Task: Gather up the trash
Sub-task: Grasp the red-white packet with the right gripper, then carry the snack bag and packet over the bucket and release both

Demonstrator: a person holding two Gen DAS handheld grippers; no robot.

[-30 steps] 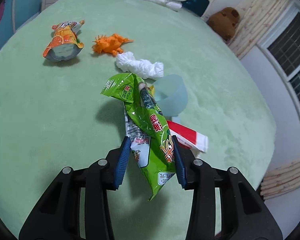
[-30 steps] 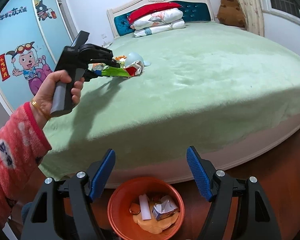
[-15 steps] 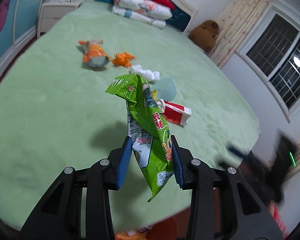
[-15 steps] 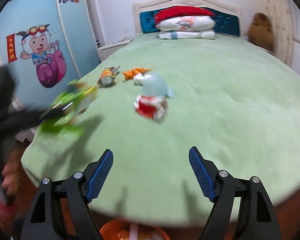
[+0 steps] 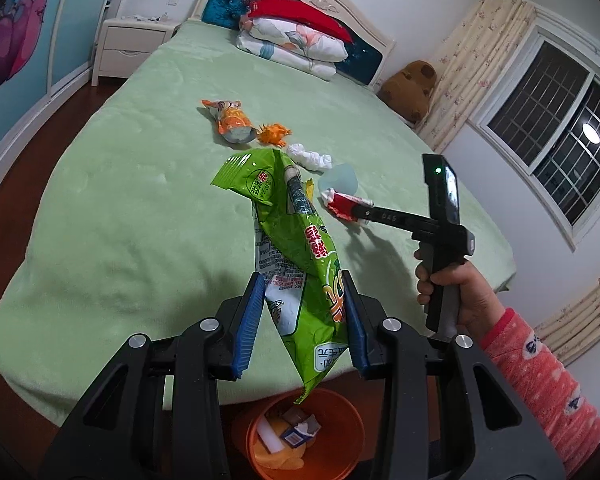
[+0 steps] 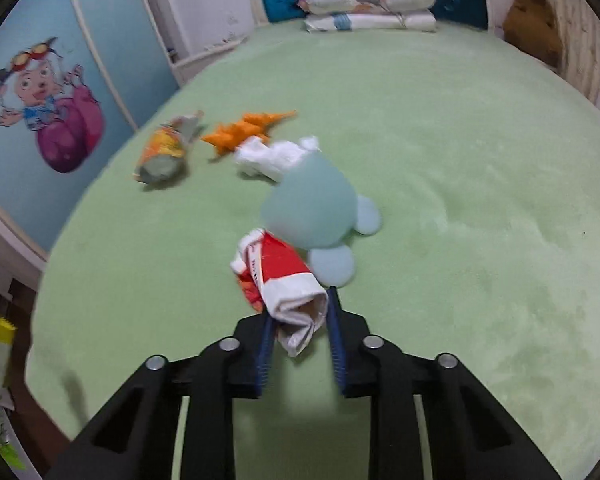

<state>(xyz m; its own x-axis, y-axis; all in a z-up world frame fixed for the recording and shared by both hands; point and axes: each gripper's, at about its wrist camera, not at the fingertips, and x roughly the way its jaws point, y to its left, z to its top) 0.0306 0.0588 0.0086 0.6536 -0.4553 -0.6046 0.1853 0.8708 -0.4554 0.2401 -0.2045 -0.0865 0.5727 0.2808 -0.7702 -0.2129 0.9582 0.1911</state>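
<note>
Both hands have travelled since the earlier frames: the left claw (image 5: 304, 320), jaws narrow and clamped on the green snack bag (image 5: 296, 248), has drawn back from mid-bed to the bed's (image 5: 112, 216) near edge, with the orange bin (image 5: 342, 432) on the floor below. Light, crinkly and slippery, that bag is pinched low down, its long axis running up and away toward the headboard. From the right wrist, the right claw (image 6: 300, 332) has just been closing and now pinches the near end of the red-and-white wrapper (image 6: 280, 280), soft and crushable, lying mid-bed just beside a pale blue toy (image 6: 316, 208), pointing toward the headboard.
</note>
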